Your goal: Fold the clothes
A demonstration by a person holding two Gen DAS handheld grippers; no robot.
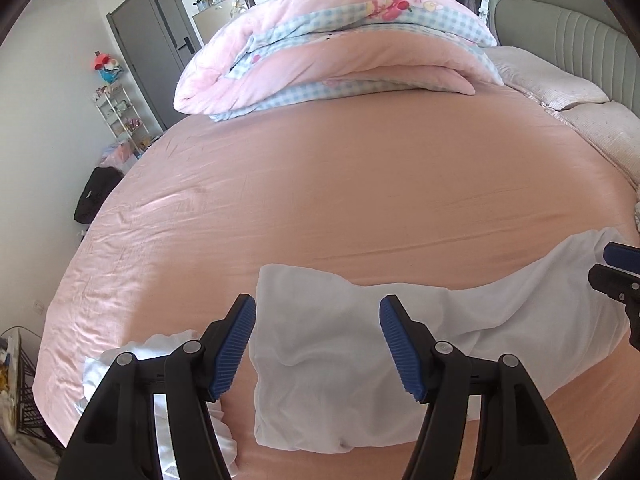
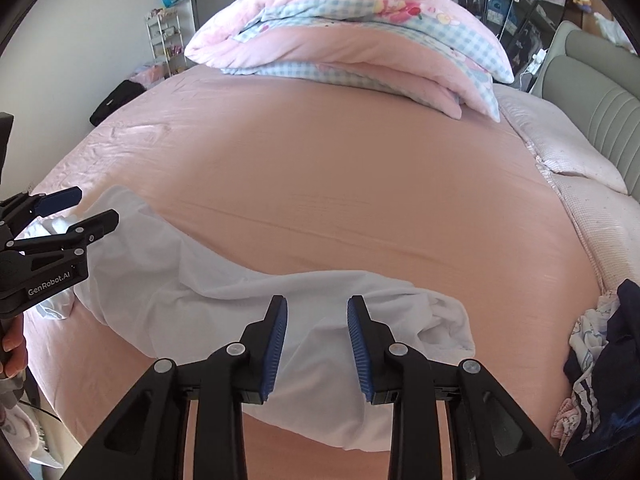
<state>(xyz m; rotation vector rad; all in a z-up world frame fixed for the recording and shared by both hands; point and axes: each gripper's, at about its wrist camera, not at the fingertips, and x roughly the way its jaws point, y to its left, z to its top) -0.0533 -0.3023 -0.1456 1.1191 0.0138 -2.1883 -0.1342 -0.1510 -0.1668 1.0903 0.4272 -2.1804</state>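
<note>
A: Nearest to me, what are the fingers doing?

B: My left gripper (image 1: 318,344) hangs over the near edge of the bed (image 1: 320,184) with its fingers spread wide; the white garment (image 1: 332,360) lies beneath the gap, and the blue pads are clear of the cloth. My right gripper (image 2: 317,344) has its fingers narrower but still parted. They hover over the same garment's other end, and I see no fold pinched between them.

A: Where does the garment lie?

B: Along the near edge of the bed, stretched sideways in a crumpled band. In the left wrist view one end is a flat squarish panel; the rest trails toward the near right corner, where the right gripper's tips peek in. A second bit of white cloth (image 1: 160,360) sits bunched at the near left, partly hidden behind my left finger.

A: Anything beside it?

B: In the right wrist view a heap of dark and patterned clothes (image 2: 600,360) sits at the bed's right edge, apart from the white garment.

A: And farther off?

B: The middle of the pink sheet is bare. At the far edge rests a folded pink and blue checked quilt (image 1: 340,44), with pale pillows (image 1: 560,84) along the grey headboard (image 1: 560,20) at the far right.
</note>
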